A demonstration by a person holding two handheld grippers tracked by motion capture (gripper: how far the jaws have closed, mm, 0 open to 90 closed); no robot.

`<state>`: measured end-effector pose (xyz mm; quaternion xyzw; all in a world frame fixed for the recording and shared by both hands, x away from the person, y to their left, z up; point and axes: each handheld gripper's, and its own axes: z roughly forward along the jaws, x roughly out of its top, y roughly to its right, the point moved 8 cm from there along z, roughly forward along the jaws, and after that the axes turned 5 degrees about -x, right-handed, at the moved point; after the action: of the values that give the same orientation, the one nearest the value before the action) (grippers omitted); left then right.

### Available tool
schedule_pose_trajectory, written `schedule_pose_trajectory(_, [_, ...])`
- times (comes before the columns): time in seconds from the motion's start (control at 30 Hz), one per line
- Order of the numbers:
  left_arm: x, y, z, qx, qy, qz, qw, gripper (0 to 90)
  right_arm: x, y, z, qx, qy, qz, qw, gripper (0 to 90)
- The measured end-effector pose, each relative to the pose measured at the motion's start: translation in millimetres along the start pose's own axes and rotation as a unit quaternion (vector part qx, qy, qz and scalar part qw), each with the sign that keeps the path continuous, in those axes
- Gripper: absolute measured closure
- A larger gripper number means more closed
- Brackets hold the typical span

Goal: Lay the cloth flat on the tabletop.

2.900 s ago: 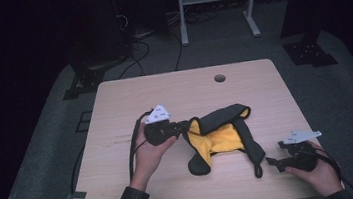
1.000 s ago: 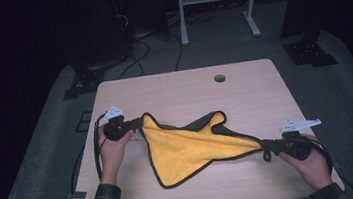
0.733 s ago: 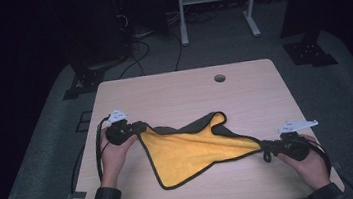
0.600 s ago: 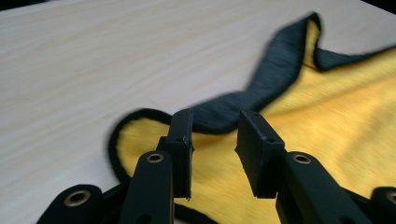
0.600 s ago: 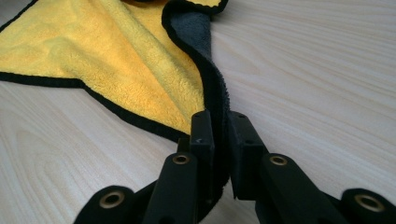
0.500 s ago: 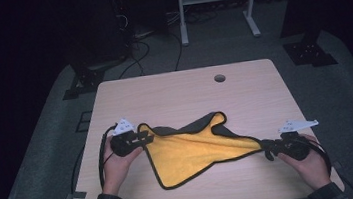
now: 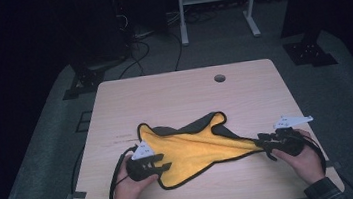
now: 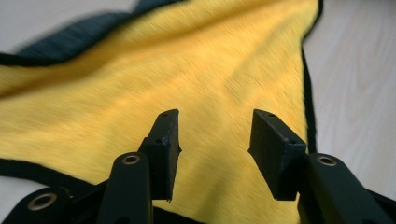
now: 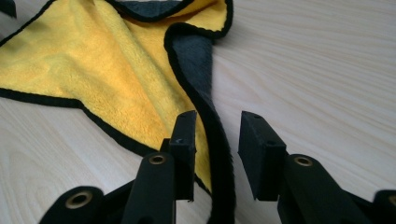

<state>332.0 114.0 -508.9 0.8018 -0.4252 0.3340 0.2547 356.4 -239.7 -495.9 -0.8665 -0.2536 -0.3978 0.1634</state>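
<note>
**Cloth laid out between two parted grippers**

A yellow cloth (image 7: pixel 195 150) with black edging and a dark grey underside is spread on the wooden table (image 7: pixel 174 94), stretched between the two hands. The left gripper (image 8: pixel 215 140) is held low over the cloth's near corner, and its jaws are seen spread apart with nothing clamped; yellow pile lies beneath and ahead of the fingertips (image 8: pixel 168 135). The right gripper (image 9: pixel 217 140) is also parted: the black-bound edge of the opposite corner runs up through the gap between its jaws, slack, and no pinch is evident. A fold of grey backing is turned up just beyond the right fingertips. The cloth appears drawn long so that it can be flattened or folded.
</note>
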Motion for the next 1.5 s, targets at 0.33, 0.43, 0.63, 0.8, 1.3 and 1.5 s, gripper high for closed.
schedule_pose_trajectory(0.33, [-21.7, 28.9, 7.2, -0.015, -0.052, 0.047, 0.9974, 45.6, -4.4, -2.9, -2.2, 0.003, -0.01, -0.014, 0.9998, 60.8])
schedule_pose_trajectory(0.43, [-26.7, 28.6, 2.0, -0.013, -0.054, 0.051, 0.9971, 46.1, -19.5, 2.9, -6.3, 0.004, -0.03, -0.006, 0.9995, 59.6])
schedule_pose_trajectory(0.63, [-32.2, 34.4, -1.0, -0.024, -0.06, 0.066, 0.9957, 44.3, -31.3, 7.3, -5.8, 0.011, -0.054, 0.001, 0.9985, 67.8])
schedule_pose_trajectory(0.8, [-33.2, 38.2, -0.8, -0.03, -0.067, 0.08, 0.994, 41.1, -32.5, 5.8, -5.5, 0.018, -0.061, 0.002, 0.998, 70.6])
schedule_pose_trajectory(1.3, [-30.1, 26.5, -7.4, -0.004, -0.075, 0.067, 0.9949, 82.6, -30.8, 1.4, -6.4, 0.026, -0.068, -0.006, 0.9973, 82.0])
schedule_pose_trajectory(1.5, [-1.8, 16.4, -29.8, -0.002, -0.005, 0.048, 0.9989, 83.5, -13.3, -2.3, -17.9, 0.037, -0.032, -0.009, 0.9988, 82.4])
